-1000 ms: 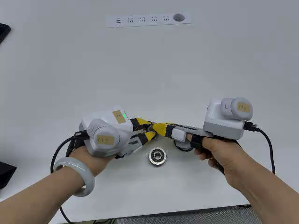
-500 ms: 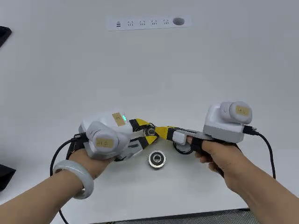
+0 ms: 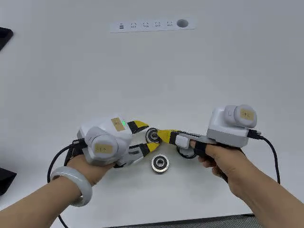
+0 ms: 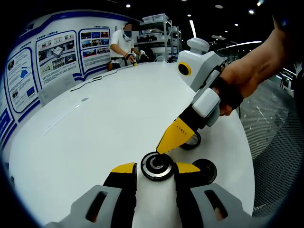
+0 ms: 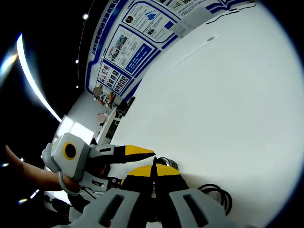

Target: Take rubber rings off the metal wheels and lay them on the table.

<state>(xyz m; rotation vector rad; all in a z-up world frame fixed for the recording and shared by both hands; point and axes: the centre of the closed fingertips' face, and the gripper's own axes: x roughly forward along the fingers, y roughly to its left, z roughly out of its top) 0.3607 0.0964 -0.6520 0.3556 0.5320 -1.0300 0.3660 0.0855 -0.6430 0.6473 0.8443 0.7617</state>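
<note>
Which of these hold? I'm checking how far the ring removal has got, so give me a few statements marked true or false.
1. The left tool grips a wheel. True.
2. The right tool has its jaws wide open. False: they are shut, tip at the gripped wheel.
3. A second wheel lies on the table. True.
4. The power strip lies beside the second wheel. False: it lies far back on the table.

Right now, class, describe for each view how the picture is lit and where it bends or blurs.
Head view: even, bright light on the white table, only a faint soft shadow under the loose wheel. Left gripper view: fisheye curves the table edge; ceiling lamps glare. Right gripper view: rolled sideways, a bright streak at the left, the right tongs soft up close.
</note>
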